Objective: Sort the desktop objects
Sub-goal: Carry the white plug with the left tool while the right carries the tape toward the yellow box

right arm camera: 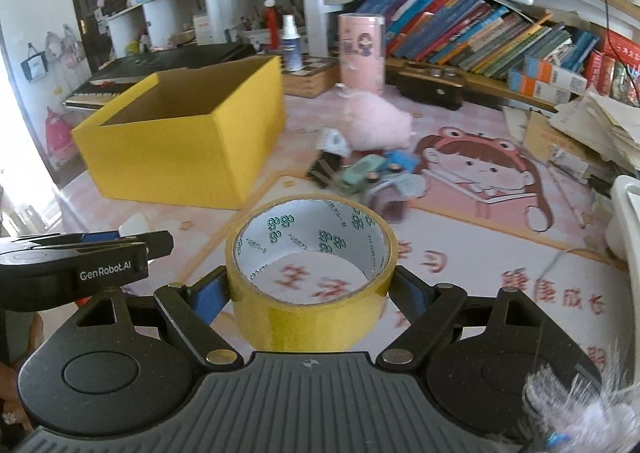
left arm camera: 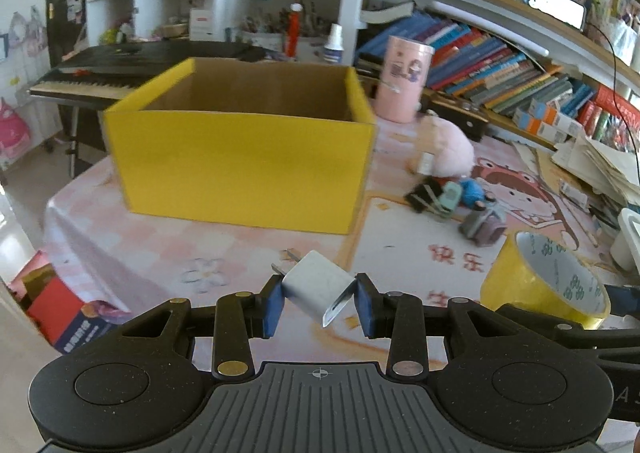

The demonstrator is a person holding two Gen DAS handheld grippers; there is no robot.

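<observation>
Over table, both jaws clamped: left gripper (left arm camera: 320, 303) on charger (left arm camera: 316, 287), right gripper (right arm camera: 310, 287) on tape (right arm camera: 310, 269). I'd clear box (left arm camera: 244, 157) rim before dropping.

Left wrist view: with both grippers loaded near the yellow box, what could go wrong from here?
1. The white charger plug sits skewed, pinched at its corners in the left gripper; it may twist free before reaching the yellow box.
2. The right gripper holding the tape roll is close beside the left one; they could bump heading for the box.
</observation>
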